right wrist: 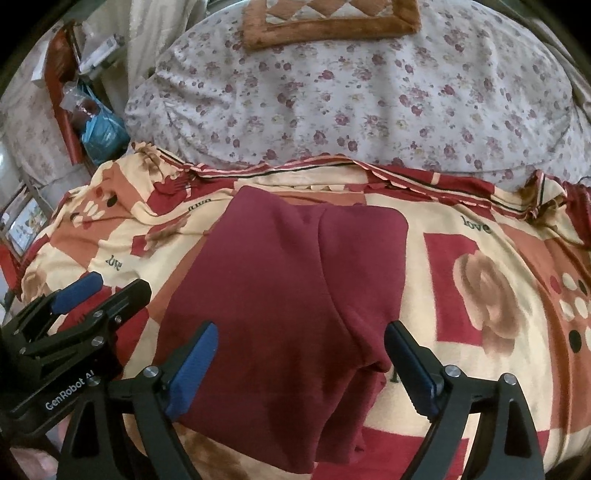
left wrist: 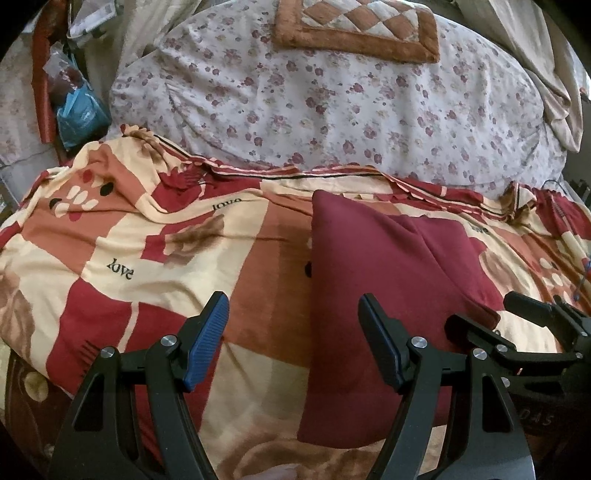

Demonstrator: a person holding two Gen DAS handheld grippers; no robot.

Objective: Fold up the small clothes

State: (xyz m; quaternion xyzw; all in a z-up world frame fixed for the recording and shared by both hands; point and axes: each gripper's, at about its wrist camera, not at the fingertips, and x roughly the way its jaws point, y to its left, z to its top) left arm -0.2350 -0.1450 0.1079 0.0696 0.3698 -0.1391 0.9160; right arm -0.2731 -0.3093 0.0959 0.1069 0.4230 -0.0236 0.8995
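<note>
A maroon garment (left wrist: 388, 288) lies folded flat on a patterned red, cream and orange blanket (left wrist: 147, 258); it also shows in the right wrist view (right wrist: 280, 295). My left gripper (left wrist: 293, 339) is open and empty, its right finger over the garment's left edge. My right gripper (right wrist: 301, 362) is open and empty, hovering over the garment's near part. The right gripper shows in the left wrist view (left wrist: 517, 325) at the garment's right side. The left gripper shows in the right wrist view (right wrist: 99, 291) left of the garment.
A floral duvet (left wrist: 332, 107) lies behind the blanket, with a brown checked cushion (left wrist: 354, 29) on it. Clutter with a blue bag (left wrist: 81, 114) stands at the far left beside the bed. Beige fabric (left wrist: 554, 85) hangs at the far right.
</note>
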